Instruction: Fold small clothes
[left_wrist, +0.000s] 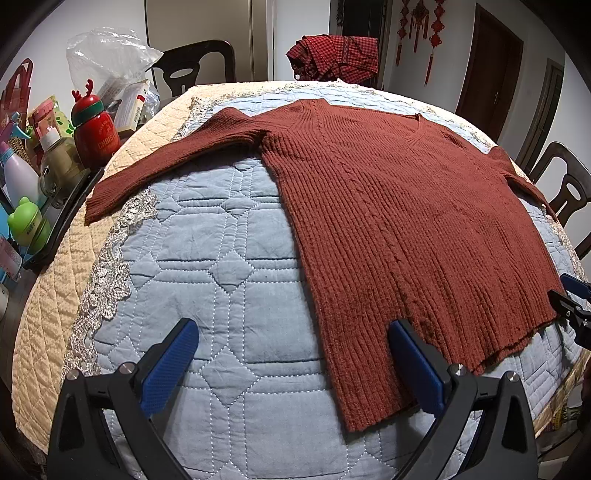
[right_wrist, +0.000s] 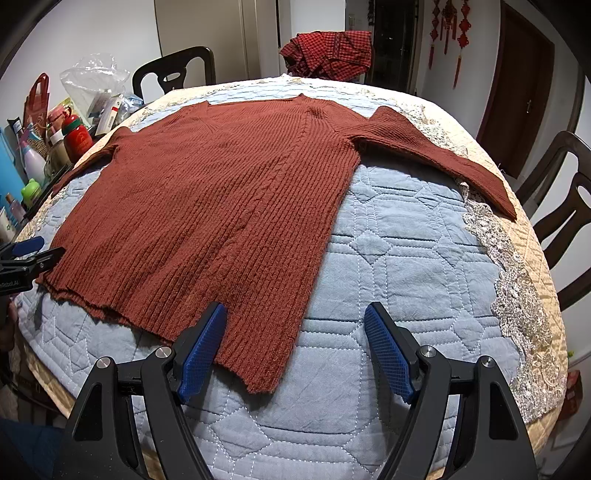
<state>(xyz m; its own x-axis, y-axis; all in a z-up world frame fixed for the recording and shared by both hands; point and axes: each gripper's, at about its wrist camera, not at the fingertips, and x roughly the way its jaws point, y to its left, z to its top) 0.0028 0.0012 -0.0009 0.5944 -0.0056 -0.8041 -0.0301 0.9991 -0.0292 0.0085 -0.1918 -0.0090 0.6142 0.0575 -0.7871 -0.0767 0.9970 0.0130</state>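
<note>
We see one rust-red ribbed sweater (left_wrist: 388, 206) spread flat, both sleeves out to the sides, on the blue quilted cover (left_wrist: 221, 258) of the tabletop (left_wrist: 51, 325), with its hem nearest us. Our two grippers hang just above that hem edge: the left gripper (left_wrist: 293, 363) has its fingers (left_wrist: 171, 365) spread wide and released, the right-hand finger over the sweater's near left corner and the other over bare quilt; the right gripper (right_wrist: 295, 350) is likewise released, fingers (right_wrist: 388, 354) apart, straddling the near right corner, holding nothing. One heap of red checked cloth (left_wrist: 334, 55) sits at the far edge of the tabletop. We count three dark chairs (right_wrist: 173, 70) around it across both views. At the left end stands a cluster of bottles, among them one red antlered bottle (left_wrist: 96, 127) and one green frog-shaped one (left_wrist: 27, 223), with a clear plastic bag (left_wrist: 107, 55) holding small boxes behind them.
</note>
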